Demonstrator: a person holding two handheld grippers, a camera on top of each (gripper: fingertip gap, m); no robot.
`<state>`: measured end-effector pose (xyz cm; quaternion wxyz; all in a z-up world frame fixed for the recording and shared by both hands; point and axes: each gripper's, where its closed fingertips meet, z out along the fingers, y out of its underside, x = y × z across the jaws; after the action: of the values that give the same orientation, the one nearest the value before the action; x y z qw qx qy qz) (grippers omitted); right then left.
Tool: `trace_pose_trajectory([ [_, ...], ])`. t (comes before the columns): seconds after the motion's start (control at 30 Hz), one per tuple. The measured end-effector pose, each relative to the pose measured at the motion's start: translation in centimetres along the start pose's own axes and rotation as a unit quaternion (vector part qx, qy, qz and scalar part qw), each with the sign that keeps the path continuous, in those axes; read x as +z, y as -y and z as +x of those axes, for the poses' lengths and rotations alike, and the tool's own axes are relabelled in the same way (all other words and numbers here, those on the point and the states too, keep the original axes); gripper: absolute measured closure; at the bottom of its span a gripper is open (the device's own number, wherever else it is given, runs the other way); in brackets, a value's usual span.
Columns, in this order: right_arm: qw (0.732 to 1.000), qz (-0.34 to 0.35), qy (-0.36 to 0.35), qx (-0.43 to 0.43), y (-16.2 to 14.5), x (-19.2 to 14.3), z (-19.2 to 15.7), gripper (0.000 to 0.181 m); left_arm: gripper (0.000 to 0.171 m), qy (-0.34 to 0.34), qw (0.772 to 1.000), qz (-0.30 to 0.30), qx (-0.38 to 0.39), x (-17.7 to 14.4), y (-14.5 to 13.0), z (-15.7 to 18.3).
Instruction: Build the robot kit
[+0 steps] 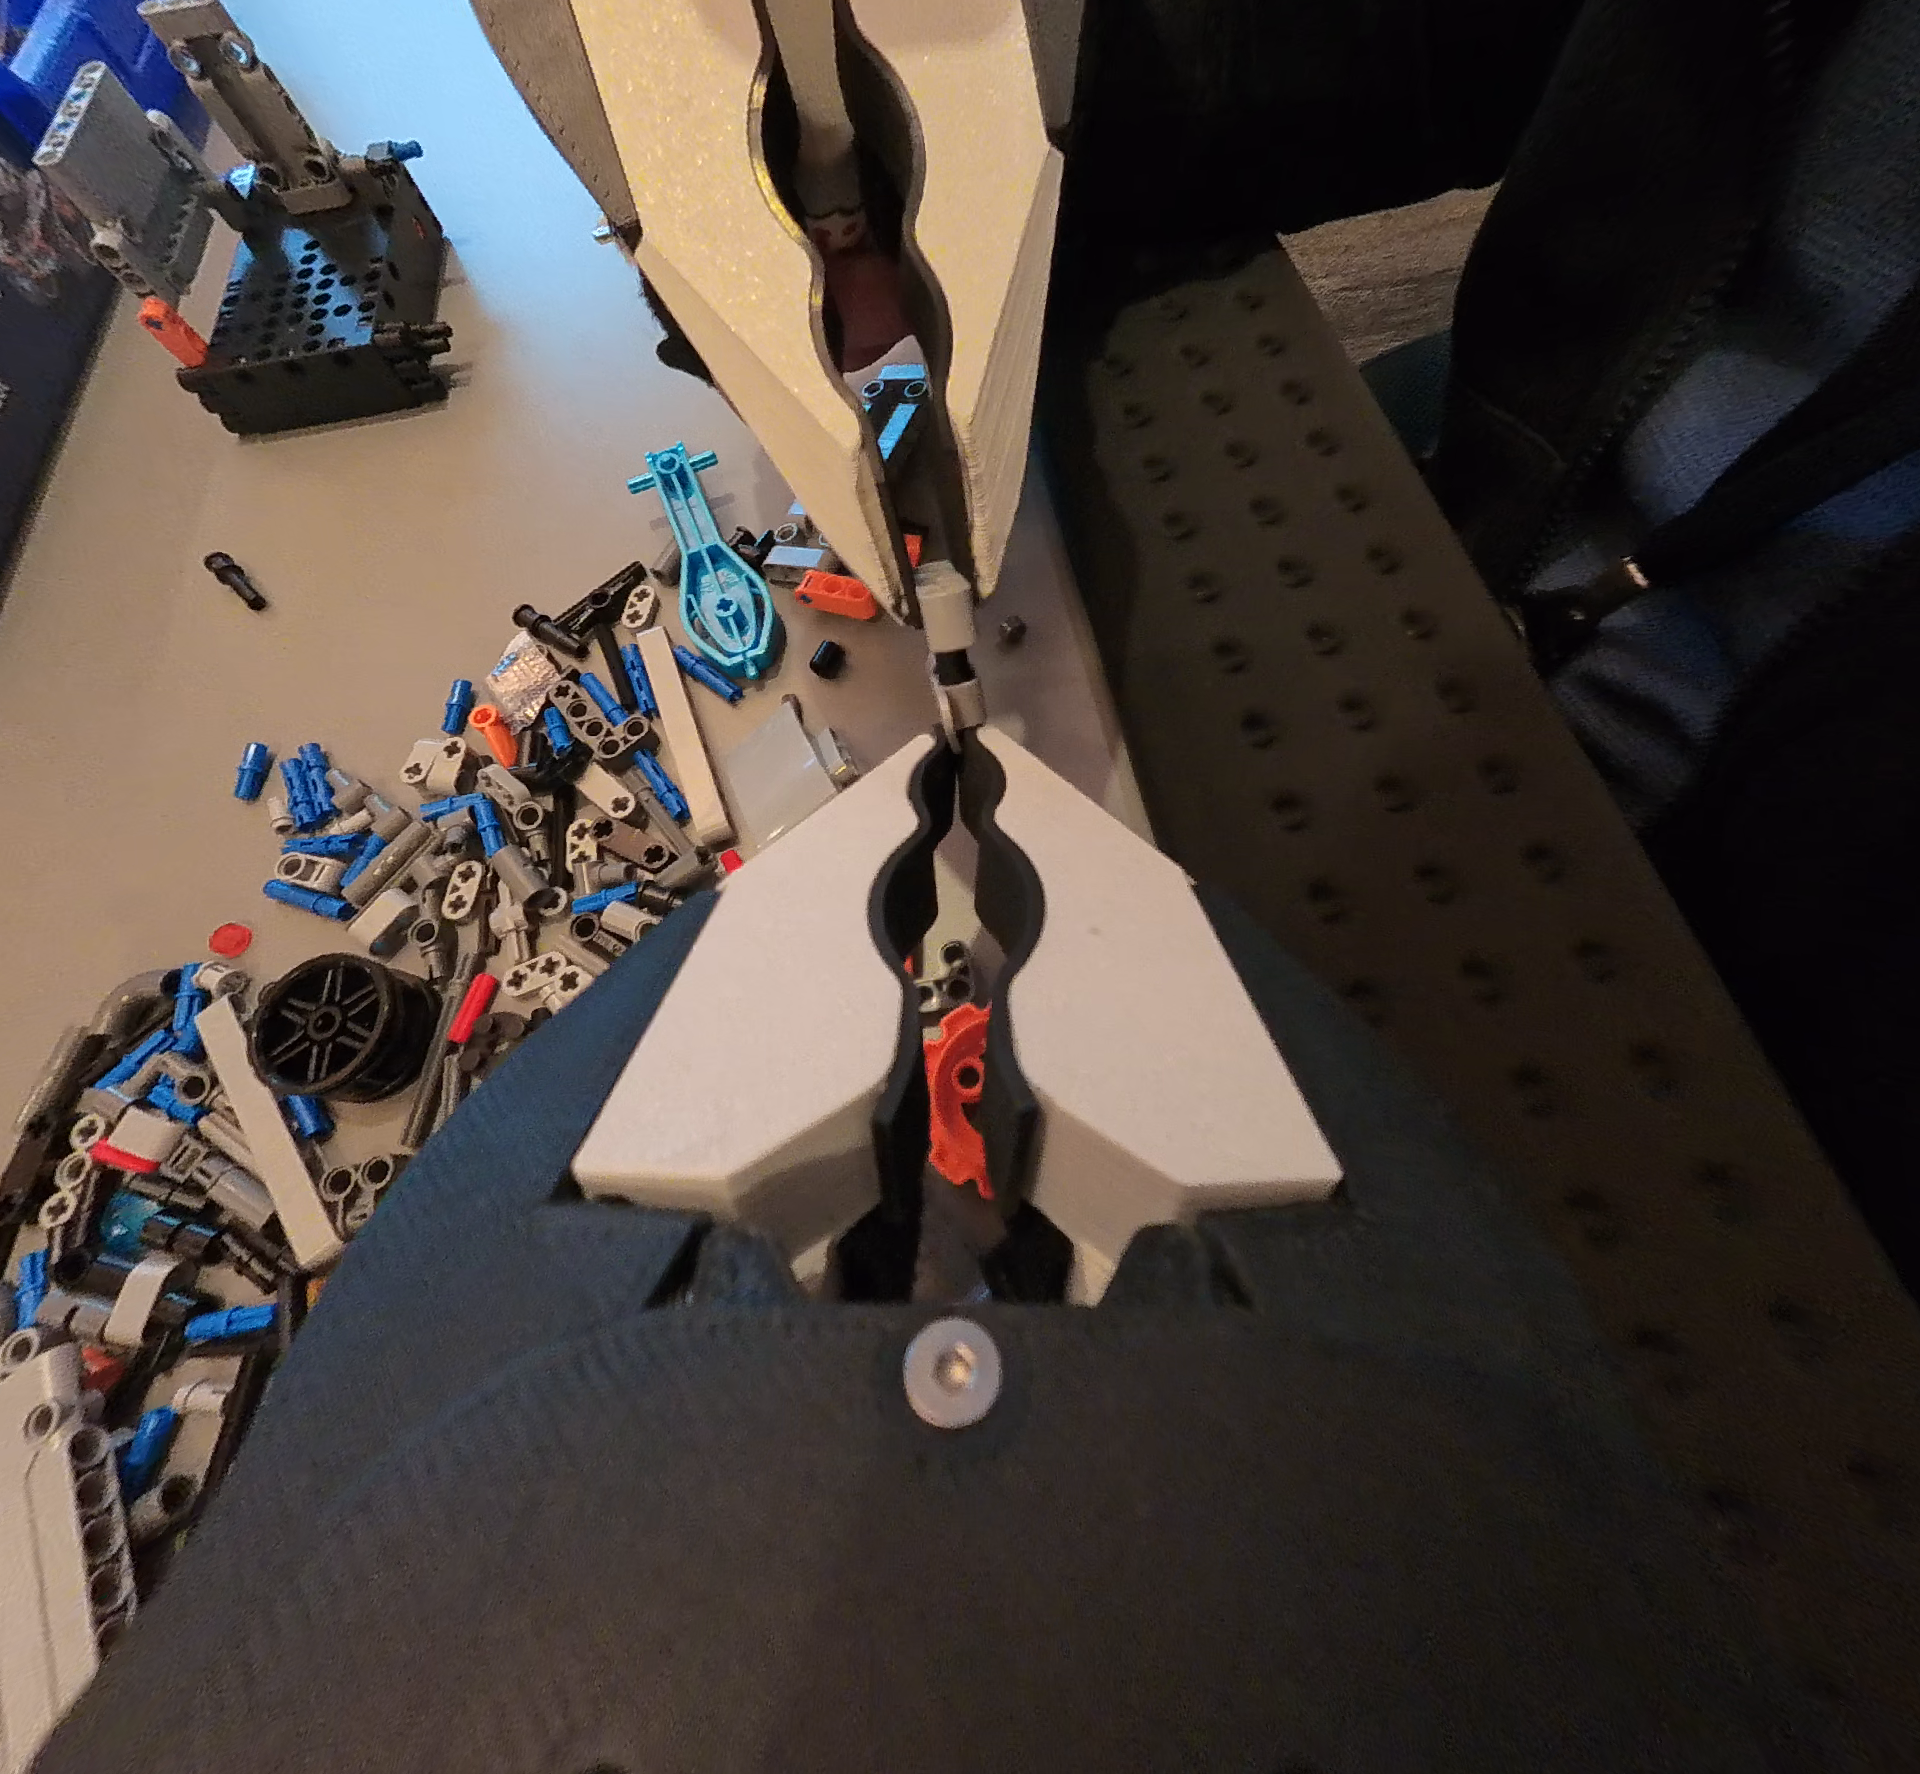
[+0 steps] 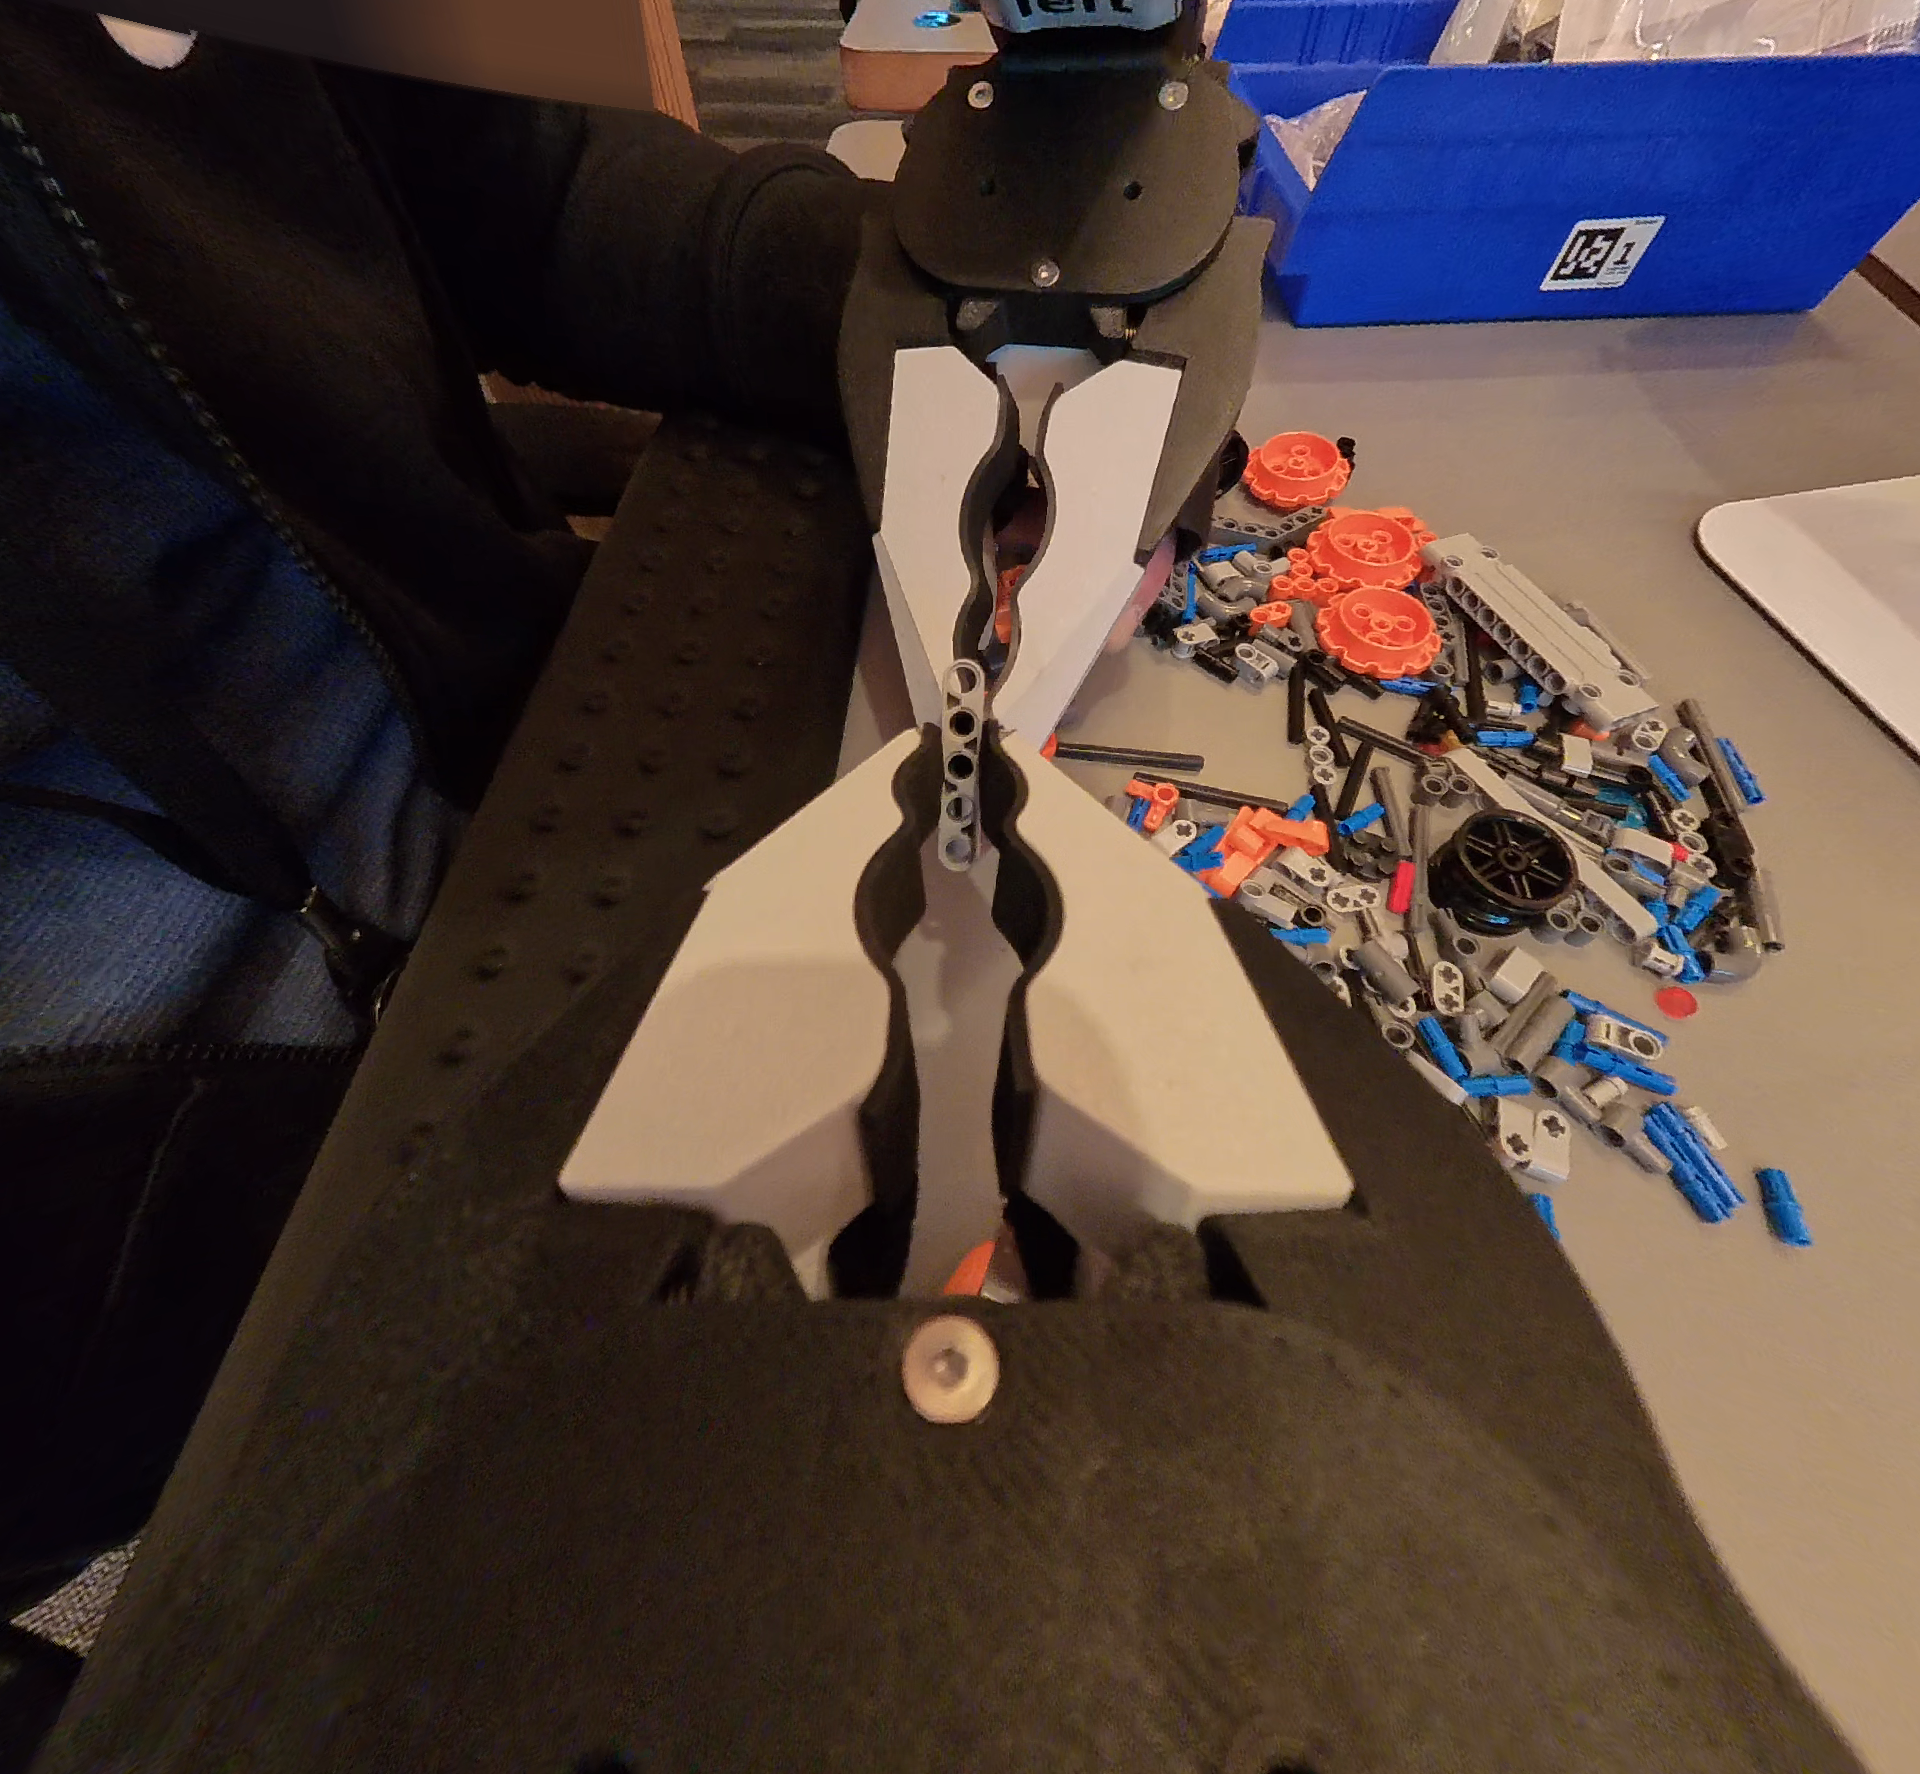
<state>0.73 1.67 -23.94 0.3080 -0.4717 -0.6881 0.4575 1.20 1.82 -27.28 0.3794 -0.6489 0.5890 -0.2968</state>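
Left wrist view showed two grippers meeting tip to tip above the table edge. The left gripper had its jaws closed on one end of a thin grey beam; the right gripper had its jaws closed on the other end. Right wrist view showed the same beam face-on, with five holes counted and the lowest one partly shadowed, pinched between the right gripper tips and met from above by the left gripper.

One loose pile of parts lay on the table beside the grippers. Counted in it: three orange gears, one black wheel, one teal frame. The small blue pins and grey connectors overlapped too much to count.

One partly built black-and-grey assembly stood well apart at the far end. One blue bin sat at the far edge, holding clear bags.

A fourth orange piece was seen only through the left jaw gap. One dark perforated pad ran along the near table edge, against a person's dark jacket. Bare tabletop remained between pile and assembly.
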Motion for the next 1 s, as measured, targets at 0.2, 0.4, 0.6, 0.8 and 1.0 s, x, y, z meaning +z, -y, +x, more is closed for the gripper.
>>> trace_pose_trajectory([
  [0.2,1.000,-0.018,0.004,-0.015,-0.5,0.3,-0.4,0.176,0.171,-0.016,1.000,-0.009,0.005,0.3,-0.5,0.5],
  [0.4,0.999,-0.042,0.008,-0.030,-1.3,0.7,-0.9,0.176,0.171,-0.019,0.999,-0.031,0.029,0.8,-1.2,1.0],
  [0.6,0.998,-0.040,0.038,-0.005,-1.7,0.8,-1.3,0.176,0.171,-0.026,0.998,-0.042,0.037,1.3,-1.6,1.4],
  [0.8,0.996,-0.077,0.033,0.024,-3.6,0.9,-0.7,0.176,0.171,-0.027,0.996,-0.083,-0.009,2.6,-3.1,1.1],
  [1.0,0.994,-0.085,0.029,0.057,-4.5,0.8,-0.1,0.176,0.171,0.001,0.994,-0.106,-0.019,2.9,-3.7,0.3],
])
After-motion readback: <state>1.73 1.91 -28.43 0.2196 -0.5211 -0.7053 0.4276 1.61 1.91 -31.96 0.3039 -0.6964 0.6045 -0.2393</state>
